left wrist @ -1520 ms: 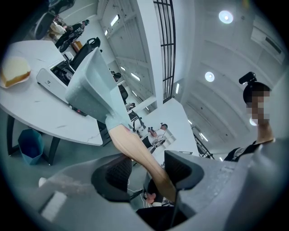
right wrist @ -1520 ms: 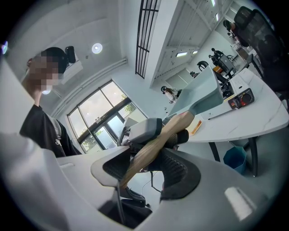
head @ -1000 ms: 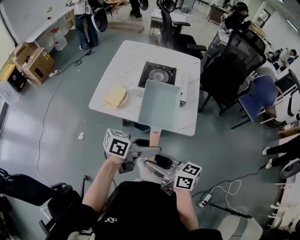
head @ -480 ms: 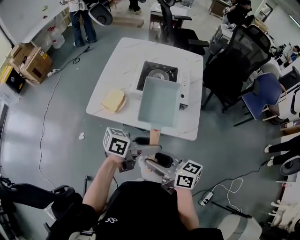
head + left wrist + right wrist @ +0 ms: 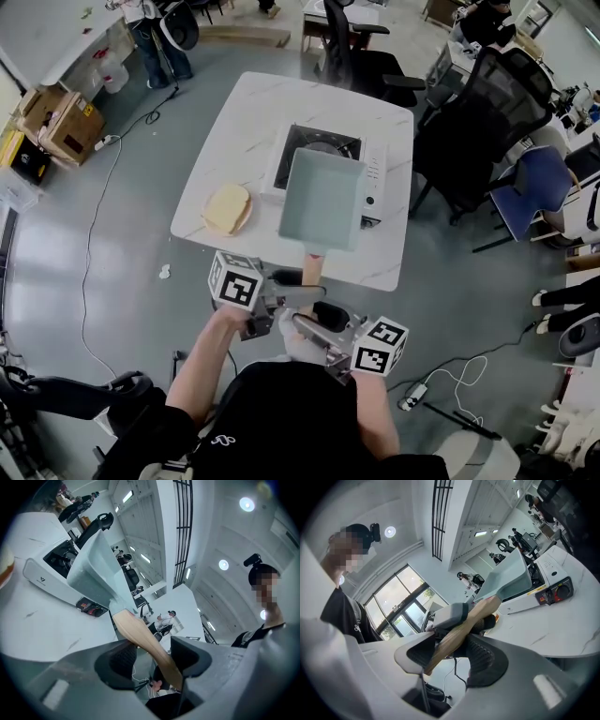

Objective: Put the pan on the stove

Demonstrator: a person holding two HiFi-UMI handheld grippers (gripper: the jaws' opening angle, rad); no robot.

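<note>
Your left gripper [image 5: 152, 657] and right gripper [image 5: 449, 654] jaws both clamp the wooden handle [image 5: 313, 268], while mid-frame the pan [image 5: 323, 199] hides most of the stove [image 5: 373, 184].

1. A white table [image 5: 239, 141] stands on a grey floor [image 5: 75, 281].
2. Bread [image 5: 228, 208] lies near the table's left edge.
3. Cardboard boxes [image 5: 64, 114] sit far left.
4. A black office chair [image 5: 487, 112] and a blue chair [image 5: 534, 187] stand right of the table.
5. A white cable [image 5: 94, 244] trails across the floor.
</note>
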